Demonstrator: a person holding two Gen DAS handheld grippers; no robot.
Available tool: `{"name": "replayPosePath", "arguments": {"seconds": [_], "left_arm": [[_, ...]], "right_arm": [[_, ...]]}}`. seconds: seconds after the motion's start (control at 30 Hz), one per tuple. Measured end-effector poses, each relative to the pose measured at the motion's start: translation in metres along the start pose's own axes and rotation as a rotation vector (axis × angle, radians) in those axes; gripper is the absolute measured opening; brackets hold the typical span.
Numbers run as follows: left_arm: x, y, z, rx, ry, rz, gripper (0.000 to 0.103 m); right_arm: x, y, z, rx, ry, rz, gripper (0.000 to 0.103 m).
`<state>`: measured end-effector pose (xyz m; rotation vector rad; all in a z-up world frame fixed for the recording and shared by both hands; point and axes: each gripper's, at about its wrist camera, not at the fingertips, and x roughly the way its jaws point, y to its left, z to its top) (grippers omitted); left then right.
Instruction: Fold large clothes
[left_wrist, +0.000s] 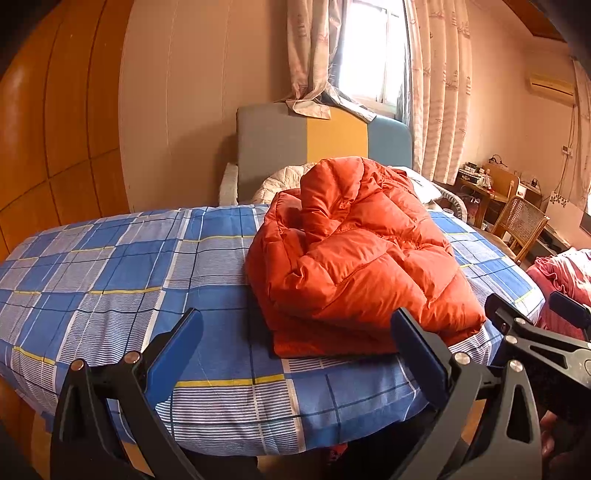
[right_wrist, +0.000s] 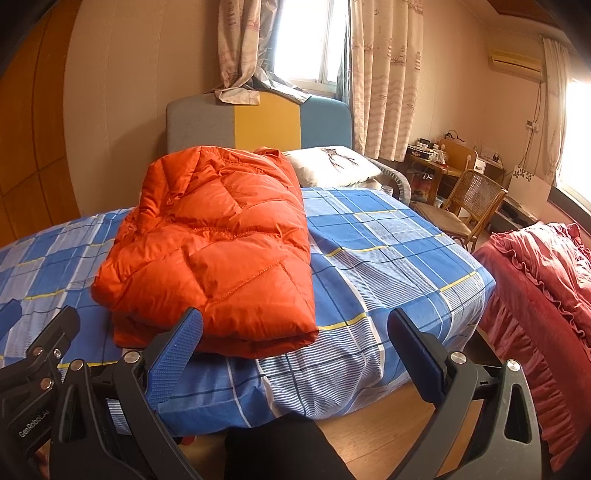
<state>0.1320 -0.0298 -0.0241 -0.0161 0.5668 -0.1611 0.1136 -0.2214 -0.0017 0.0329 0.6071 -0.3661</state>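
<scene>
The orange puffer jacket (left_wrist: 354, 258) lies on the blue plaid bedsheet (left_wrist: 110, 280), already gathered into a thick, layered bundle near the foot edge of the bed, its lower hem just short of that edge. Its long axis runs from the near edge away toward the headboard (left_wrist: 321, 147), with the bulkier, rumpled part at the far end. From the left gripper (left_wrist: 295, 354) the bundle sits ahead and to the right; from the right gripper (right_wrist: 295, 354) it sits ahead and to the left. The jacket therefore lies between the two tools. Each has one finger overlapping the near hem in its view, though contact cannot be confirmed, and neither looks clearly nearer. Both tongs stand wide apart and hold nothing. Any further squaring would likely start at that near hem.

A pillow (right_wrist: 332, 166) printed with a deer rests by the headboard, a red ruffled cover (right_wrist: 546, 295) sits to the right, and a cane chair (right_wrist: 469, 206) stands beyond. The only readable writing is "GenRoboLAI", roughly, on the left tool's body in the right wrist view.
</scene>
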Motion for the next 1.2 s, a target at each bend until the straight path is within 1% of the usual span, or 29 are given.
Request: {"name": "replayPosePath", "arguments": {"seconds": [0.73,0.8,0.97,1.13,1.2], "left_arm": [[0.002,0.000,-0.002,0.006,0.002,0.000,0.101],[0.002,0.000,-0.003,0.011,0.003,0.009,0.101],[0.009,0.003,-0.006,0.013,0.029,0.010,0.101],[0.018,0.011,-0.007,-0.029,0.076,0.027,0.101],[0.019,0.014,-0.008,-0.039,0.077,0.035,0.101]], "right_arm": [[0.001,0.001,-0.004,-0.008,0.014,0.009,0.100],[0.003,0.001,-0.004,-0.013,0.017,0.008,0.100],[0.009,0.002,-0.007,-0.020,0.035,0.016,0.100],[0.014,0.001,-0.005,-0.008,0.041,0.021,0.100],[0.015,0.000,-0.003,0.002,0.039,0.022,0.100]]}}
